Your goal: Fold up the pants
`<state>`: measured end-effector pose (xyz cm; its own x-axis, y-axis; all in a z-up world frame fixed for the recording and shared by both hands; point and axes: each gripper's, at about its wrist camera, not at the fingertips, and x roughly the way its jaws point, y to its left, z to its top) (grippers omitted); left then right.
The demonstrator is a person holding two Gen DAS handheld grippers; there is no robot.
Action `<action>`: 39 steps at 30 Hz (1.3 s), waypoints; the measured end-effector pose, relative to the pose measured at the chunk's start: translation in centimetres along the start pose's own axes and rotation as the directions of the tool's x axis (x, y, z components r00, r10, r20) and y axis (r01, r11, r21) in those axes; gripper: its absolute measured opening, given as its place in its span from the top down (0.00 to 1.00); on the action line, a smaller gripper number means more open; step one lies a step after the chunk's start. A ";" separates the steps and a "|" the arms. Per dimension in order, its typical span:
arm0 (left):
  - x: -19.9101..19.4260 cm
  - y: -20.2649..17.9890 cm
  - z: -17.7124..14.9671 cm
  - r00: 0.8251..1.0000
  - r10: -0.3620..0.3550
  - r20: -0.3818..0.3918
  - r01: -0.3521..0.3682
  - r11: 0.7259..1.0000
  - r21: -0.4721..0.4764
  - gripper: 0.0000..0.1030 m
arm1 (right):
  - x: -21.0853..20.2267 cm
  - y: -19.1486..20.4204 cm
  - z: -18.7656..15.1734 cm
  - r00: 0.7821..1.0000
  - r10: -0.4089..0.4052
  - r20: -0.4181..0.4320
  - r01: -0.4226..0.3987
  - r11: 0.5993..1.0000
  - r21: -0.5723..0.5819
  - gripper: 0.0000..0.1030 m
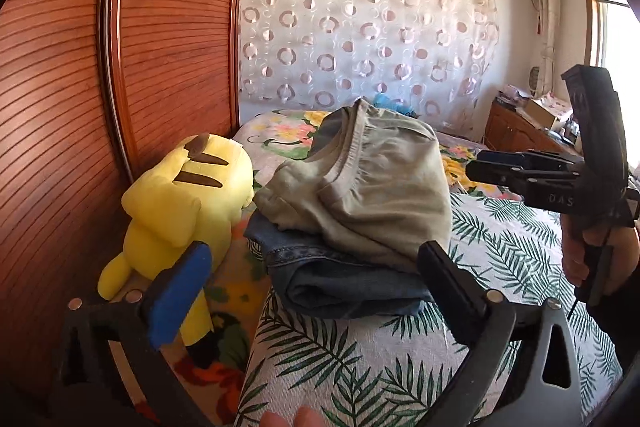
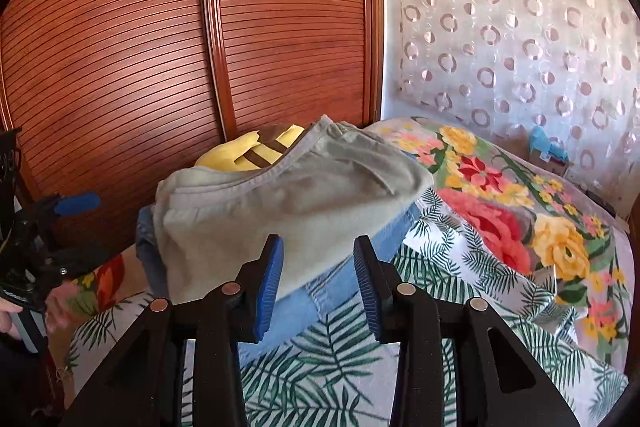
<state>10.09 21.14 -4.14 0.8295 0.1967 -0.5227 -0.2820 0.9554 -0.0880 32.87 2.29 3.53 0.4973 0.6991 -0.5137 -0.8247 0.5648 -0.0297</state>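
right wrist: grey pants (image 2: 280,195) half hide plush toy (image 2: 256,153).

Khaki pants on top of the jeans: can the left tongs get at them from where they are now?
Probably yes. The left tongs stand wide open and empty, facing the folded khaki pants on the jeans. Nothing lies between; the yellow plush toy sits off to the side.

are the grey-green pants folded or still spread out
Folded. The grey-green pants lie as a compact bundle with the elastic waistband doubled over, stacked on folded blue jeans on the bed.
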 end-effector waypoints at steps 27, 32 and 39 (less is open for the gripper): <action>-3.3 -5.8 -2.4 0.988 -0.152 -0.030 0.154 0.987 0.051 0.00 | -12.2 3.4 -8.7 0.974 -0.225 0.024 0.216 0.956 0.201 0.10; -4.5 -7.2 -2.5 0.987 -0.162 -0.019 0.163 0.984 0.070 0.00 | -15.1 4.5 -9.9 0.962 -0.271 0.036 0.256 0.941 0.223 0.10; -6.0 -9.2 -3.0 0.980 -0.198 -0.021 0.199 0.976 0.093 0.00 | -17.9 6.6 -11.5 0.949 -0.311 0.042 0.291 0.923 0.250 0.10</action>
<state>6.21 10.50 -2.76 0.8588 -0.0010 -0.5123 -0.0653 0.9916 -0.1114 15.43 -11.60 2.69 0.7402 0.5067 -0.4421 -0.5493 0.8348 0.0370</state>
